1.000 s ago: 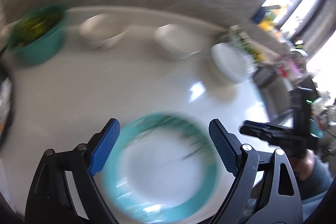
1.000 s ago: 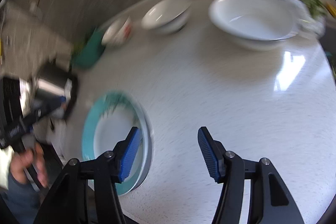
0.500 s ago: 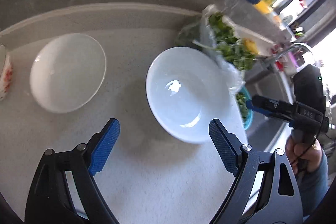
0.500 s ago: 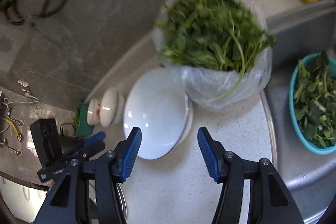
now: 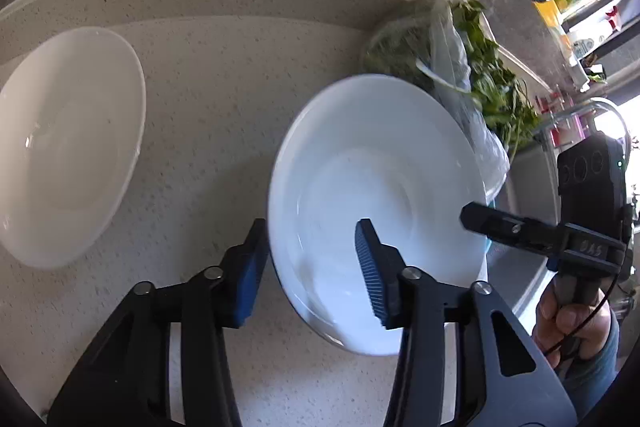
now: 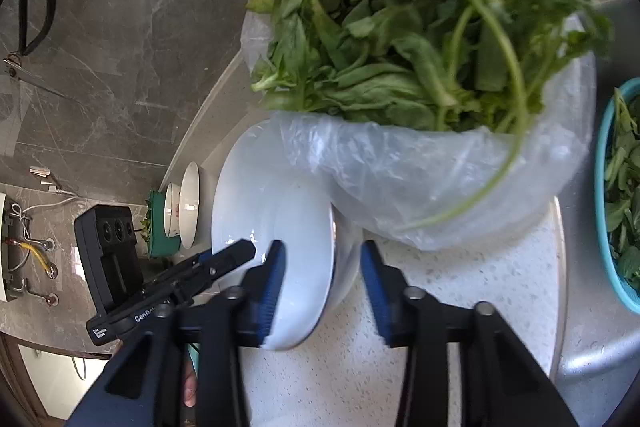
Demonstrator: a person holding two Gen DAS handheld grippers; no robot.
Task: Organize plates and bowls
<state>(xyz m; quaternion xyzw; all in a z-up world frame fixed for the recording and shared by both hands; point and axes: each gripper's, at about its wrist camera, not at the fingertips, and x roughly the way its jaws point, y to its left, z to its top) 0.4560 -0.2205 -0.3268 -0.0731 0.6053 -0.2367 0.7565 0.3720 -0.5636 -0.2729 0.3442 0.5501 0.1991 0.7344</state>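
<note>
Both of your grippers have moved in close to the big white bowl (image 5: 380, 211) since half a second ago. Your left gripper (image 5: 310, 267) has its fingers around the near rim, partly closed but not yet pinching. Your right gripper (image 6: 324, 285) sits the same way on the other rim, fingers still apart. The bowl rests on the surface (image 5: 224, 87), touching the bag of greens (image 6: 420, 75). If you lift fast, the bag could tip or drag. The smooth rim may also slip. I count two white bowls here; the other white bowl (image 5: 64, 147) sits to the left.
</note>
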